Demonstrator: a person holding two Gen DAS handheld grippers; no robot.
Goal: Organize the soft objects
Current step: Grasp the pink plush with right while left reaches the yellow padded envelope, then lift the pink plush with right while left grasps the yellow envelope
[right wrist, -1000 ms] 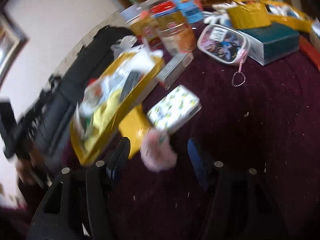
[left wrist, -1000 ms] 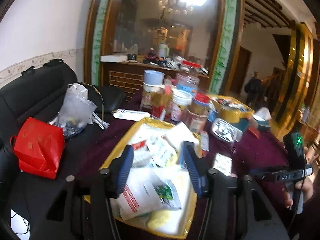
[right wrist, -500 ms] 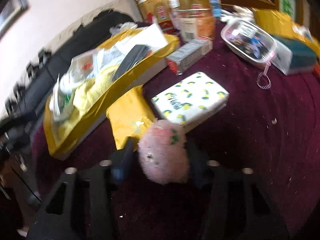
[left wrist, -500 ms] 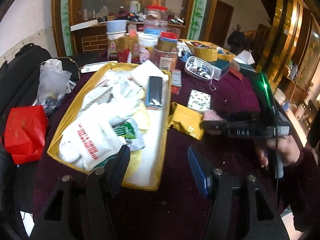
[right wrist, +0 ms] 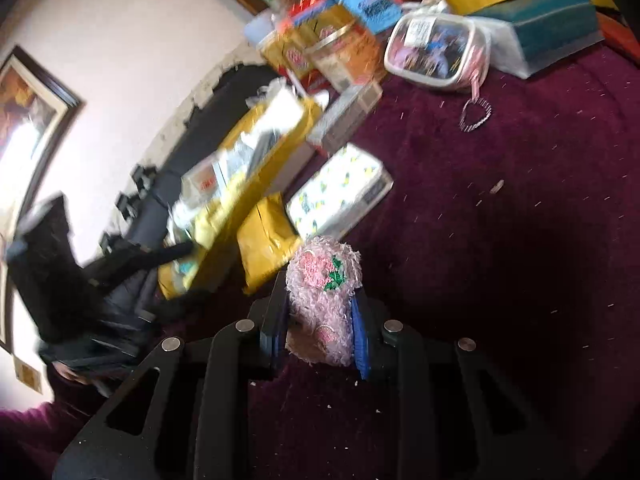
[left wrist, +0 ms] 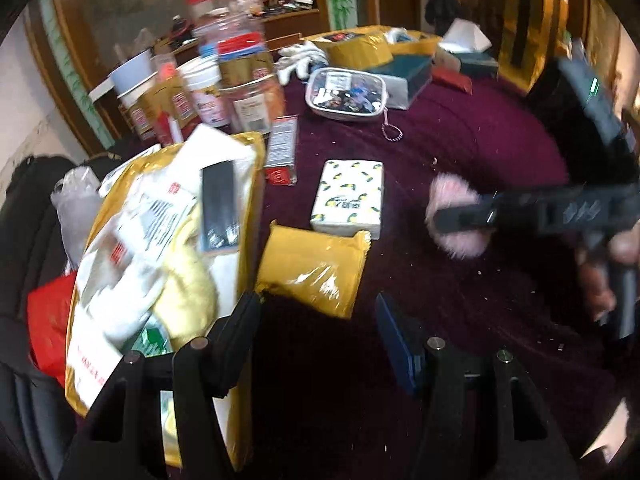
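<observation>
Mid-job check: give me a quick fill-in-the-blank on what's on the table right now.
1. The right gripper is closing on a fluffy ____ plush toy.
2. The tissue pack is printed with ____.
3. The left gripper holds ____.
4. The table has a ____ cloth.

Missing words: pink; lemons; nothing; maroon

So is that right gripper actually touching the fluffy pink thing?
Touching. The right wrist view shows the closing right gripper with both pads pressed into the pink plush.
</observation>
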